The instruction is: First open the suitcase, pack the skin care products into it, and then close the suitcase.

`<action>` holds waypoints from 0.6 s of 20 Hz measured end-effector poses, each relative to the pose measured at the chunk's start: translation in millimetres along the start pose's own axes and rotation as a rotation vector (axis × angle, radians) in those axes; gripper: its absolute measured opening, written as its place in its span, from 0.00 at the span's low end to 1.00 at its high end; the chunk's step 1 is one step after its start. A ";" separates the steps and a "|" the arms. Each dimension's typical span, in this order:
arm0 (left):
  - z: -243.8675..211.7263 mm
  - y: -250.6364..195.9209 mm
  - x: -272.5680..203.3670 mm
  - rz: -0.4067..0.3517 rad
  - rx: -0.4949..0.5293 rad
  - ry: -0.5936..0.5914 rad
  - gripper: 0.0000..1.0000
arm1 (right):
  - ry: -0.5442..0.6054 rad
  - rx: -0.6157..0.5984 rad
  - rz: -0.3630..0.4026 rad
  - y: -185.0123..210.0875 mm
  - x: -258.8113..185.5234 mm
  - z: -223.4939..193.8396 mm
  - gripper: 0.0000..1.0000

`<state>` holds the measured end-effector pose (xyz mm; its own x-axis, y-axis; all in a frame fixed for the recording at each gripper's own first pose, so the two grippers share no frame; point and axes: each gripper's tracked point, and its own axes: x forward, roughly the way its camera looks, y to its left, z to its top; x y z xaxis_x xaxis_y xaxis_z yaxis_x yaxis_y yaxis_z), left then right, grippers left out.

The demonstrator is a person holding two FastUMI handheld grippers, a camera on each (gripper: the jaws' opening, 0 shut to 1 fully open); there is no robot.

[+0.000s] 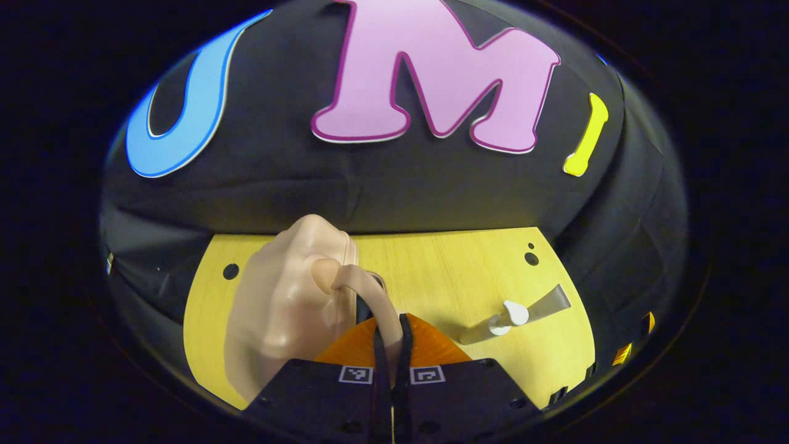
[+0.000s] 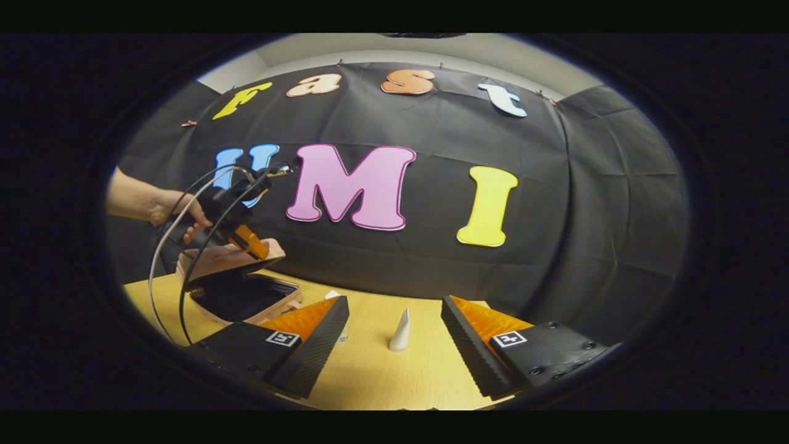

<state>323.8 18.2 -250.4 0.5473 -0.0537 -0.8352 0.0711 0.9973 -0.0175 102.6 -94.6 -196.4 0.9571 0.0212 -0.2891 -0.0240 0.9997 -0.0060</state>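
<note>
A pale pink suitcase (image 1: 290, 302) lies on the wooden table (image 1: 444, 265). My left gripper (image 1: 385, 320) is shut on its pink handle (image 1: 370, 290). In the right gripper view a hand holds the left gripper (image 2: 237, 231) on the raised lid (image 2: 225, 256), which stands half open over the dark-lined base (image 2: 246, 299). A skin care tube (image 1: 515, 314) with a white cap lies to the right of the suitcase. My right gripper (image 2: 394, 302) hovers open above the table, and the white tube (image 2: 400, 330) sits beyond the gap between its fingers.
Black cloth walls close the table (image 2: 370, 370) at the back and sides. Cables (image 2: 179, 246) hang from the left gripper over the suitcase. A small white item (image 2: 333, 295) peeks from behind one of the right gripper's fingers (image 2: 317, 342).
</note>
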 end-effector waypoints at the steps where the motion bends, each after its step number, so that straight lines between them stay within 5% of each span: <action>1: 8.8 21.5 -10.6 0.023 0.016 -0.013 0.07 | -0.007 -0.007 -0.002 4.2 -0.4 4.0 0.97; 6: 30.3 145.9 -43.0 0.138 0.034 -0.019 0.07 | 0.006 -0.011 -0.022 32.2 -1.8 11.0 0.97; 12: 5.2 294.2 -39.9 0.277 0.105 0.030 0.07 | 0.024 -0.058 -0.023 67.8 -2.7 5.7 0.97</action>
<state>327.2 313.5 -219.3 0.5328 0.2225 -0.8165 0.0091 0.9632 0.2685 99.9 -26.8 -190.6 0.9503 -0.0026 -0.3112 -0.0196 0.9975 -0.0681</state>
